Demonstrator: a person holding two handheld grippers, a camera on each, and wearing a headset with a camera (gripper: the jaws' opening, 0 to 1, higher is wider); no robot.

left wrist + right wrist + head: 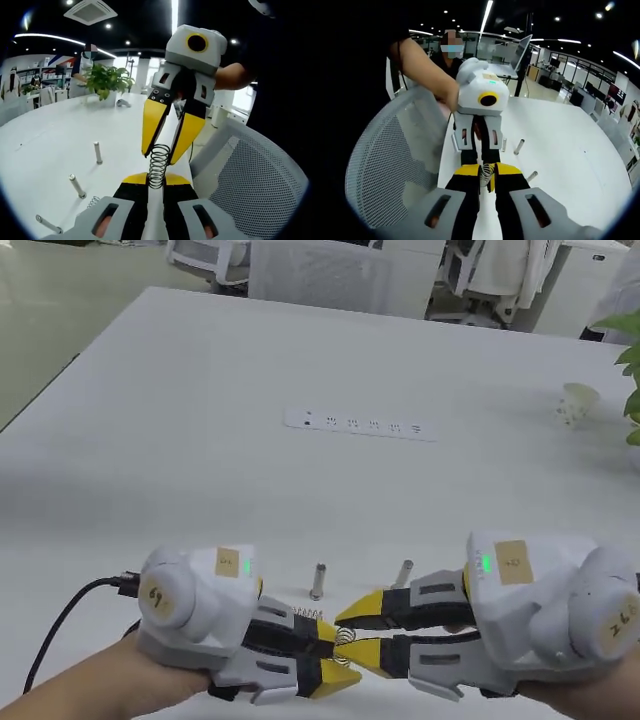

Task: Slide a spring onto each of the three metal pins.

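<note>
Your left hand-held gripper (156, 179) gripped one end of the spring (159, 162) over the table (50, 135). Your right hand-held gripper (160, 157) straddled the other end; whether it pressed the spring, I could not tell.

In the left gripper view, spring (159, 167) with lower coils hidden between the jaws at 6 o'clock, second spring (93, 201) at 8 o'clock half covered, head view's plant (630, 360) cut off at 3 o'clock, white object (577, 404) beside it too small to tell
</note>
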